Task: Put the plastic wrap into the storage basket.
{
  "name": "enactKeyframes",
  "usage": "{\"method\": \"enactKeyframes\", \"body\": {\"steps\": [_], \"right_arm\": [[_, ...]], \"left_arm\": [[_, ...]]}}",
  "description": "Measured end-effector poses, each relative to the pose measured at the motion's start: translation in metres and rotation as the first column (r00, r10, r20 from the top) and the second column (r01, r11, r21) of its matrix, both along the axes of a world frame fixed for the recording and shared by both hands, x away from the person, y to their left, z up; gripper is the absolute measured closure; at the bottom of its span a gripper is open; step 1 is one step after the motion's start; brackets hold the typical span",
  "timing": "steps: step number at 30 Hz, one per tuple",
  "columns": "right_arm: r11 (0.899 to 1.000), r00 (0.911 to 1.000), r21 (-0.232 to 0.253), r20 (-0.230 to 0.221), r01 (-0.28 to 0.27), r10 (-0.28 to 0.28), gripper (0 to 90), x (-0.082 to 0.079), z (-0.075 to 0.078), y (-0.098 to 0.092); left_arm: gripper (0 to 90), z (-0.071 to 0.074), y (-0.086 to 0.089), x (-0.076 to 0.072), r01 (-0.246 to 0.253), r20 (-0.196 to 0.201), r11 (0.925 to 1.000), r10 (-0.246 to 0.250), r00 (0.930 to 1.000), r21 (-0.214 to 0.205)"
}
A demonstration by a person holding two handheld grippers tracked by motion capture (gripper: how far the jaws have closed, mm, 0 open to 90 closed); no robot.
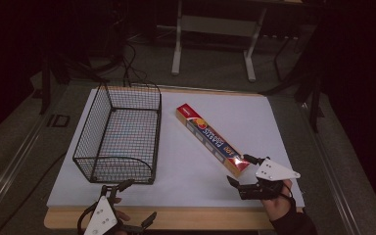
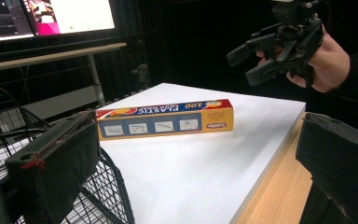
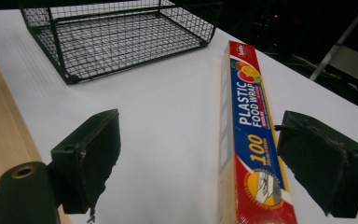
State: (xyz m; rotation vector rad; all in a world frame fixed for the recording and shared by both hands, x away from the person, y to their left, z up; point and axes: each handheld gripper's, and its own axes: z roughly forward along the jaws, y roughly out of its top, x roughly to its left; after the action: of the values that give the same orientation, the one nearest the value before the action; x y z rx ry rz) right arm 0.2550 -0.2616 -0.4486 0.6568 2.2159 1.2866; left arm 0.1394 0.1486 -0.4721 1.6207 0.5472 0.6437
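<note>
Plastic wrap box [image 1: 212, 138] lies flat on the white board [image 1: 186, 171], long axis diagonal — far end toward the board's back edge, near end by the front-right corner. Right gripper [image 1: 242, 172] sits at that near end, jaws spread wide, box end roughly between them, probably not touching yet. It's clearly the nearer one. Left gripper [image 1: 131, 200] hangs at the front edge, jaws apart, empty — beside the wire basket [image 1: 119, 131].

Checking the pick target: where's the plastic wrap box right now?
High view: the plastic wrap box lies diagonally on the white board, right of the wire basket, near end by the open right tongs.
</note>
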Motion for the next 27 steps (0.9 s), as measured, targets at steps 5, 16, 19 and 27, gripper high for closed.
{"method": "enactKeyframes", "body": {"steps": [5, 16, 19, 27], "right_arm": [[1.000, 0.9999, -0.014, 0.004, 0.016, -0.016, 13.4, 0.010, 0.005, 0.005], [0.999, 0.9998, -0.029, 0.009, 0.018, -0.018, 13.4, 0.031, 0.009, 0.018], [1.000, 0.9997, -0.019, 0.007, 0.024, -0.024, 13.1, 0.038, 0.012, 0.020], [0.999, 0.9989, -0.024, 0.011, 0.045, -0.045, 10.4, 0.056, 0.023, 0.026]], "left_arm": [[0.2, 0.000, 0.000, 0.000, -0.002, 0.000, 1.0000, 0.002, 1.0000, -0.002], [0.2, 0.000, 0.000, -0.001, 0.003, 0.002, 1.0000, -0.003, 1.0000, -0.006], [0.2, 0.000, 0.000, -0.001, 0.004, 0.001, 1.0000, -0.004, 1.0000, -0.006], [0.2, 0.000, -0.001, -0.001, 0.010, -0.003, 0.9999, -0.010, 0.9999, -0.007]]}}
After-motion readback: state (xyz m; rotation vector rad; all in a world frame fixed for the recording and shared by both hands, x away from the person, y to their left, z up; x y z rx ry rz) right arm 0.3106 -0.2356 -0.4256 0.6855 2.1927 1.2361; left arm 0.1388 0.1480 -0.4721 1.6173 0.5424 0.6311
